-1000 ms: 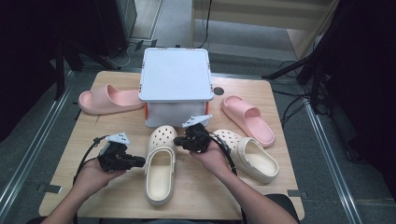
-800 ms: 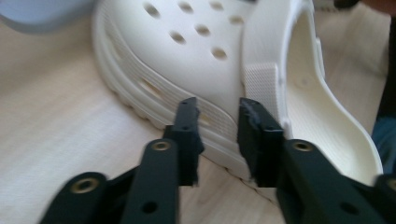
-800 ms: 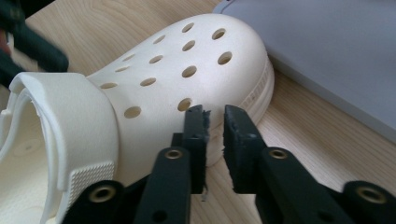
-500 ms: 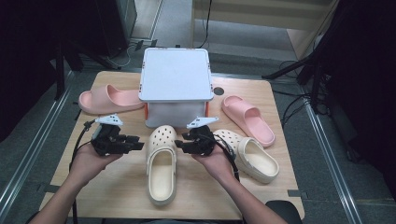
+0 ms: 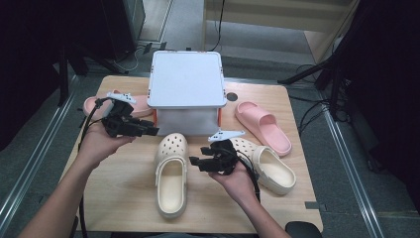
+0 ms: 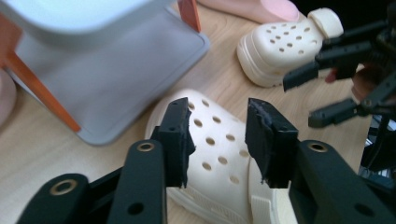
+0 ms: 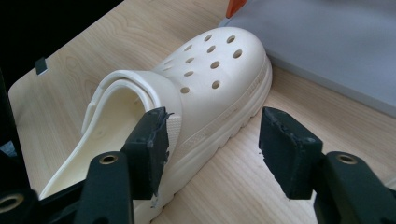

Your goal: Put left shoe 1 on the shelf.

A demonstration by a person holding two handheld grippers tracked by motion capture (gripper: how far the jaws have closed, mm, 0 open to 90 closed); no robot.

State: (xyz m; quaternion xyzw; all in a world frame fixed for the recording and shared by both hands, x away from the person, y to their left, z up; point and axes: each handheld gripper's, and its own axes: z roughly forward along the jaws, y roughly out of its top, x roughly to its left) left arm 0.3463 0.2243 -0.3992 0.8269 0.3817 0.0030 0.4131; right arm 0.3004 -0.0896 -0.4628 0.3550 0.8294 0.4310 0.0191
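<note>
A cream clog lies mid-table with its toe toward a white lidded box. A second cream clog lies to its right. My left gripper hovers open at the box's front left corner, pointing right. In the left gripper view the left gripper frames the first clog's holed toe. My right gripper is open just right of the first clog, pointing at it. In the right gripper view, the right gripper has its jaws apart beside the clog's sole edge; nothing is held.
A pink slide lies right of the box; another pink slide lies at the left, partly behind my left hand. The box has orange latches. Bare wood lies at the front left of the table.
My left gripper has moved away from the person, up toward the box's front left corner. The right gripper has shifted slightly nearer the person. Neither clog has moved.
</note>
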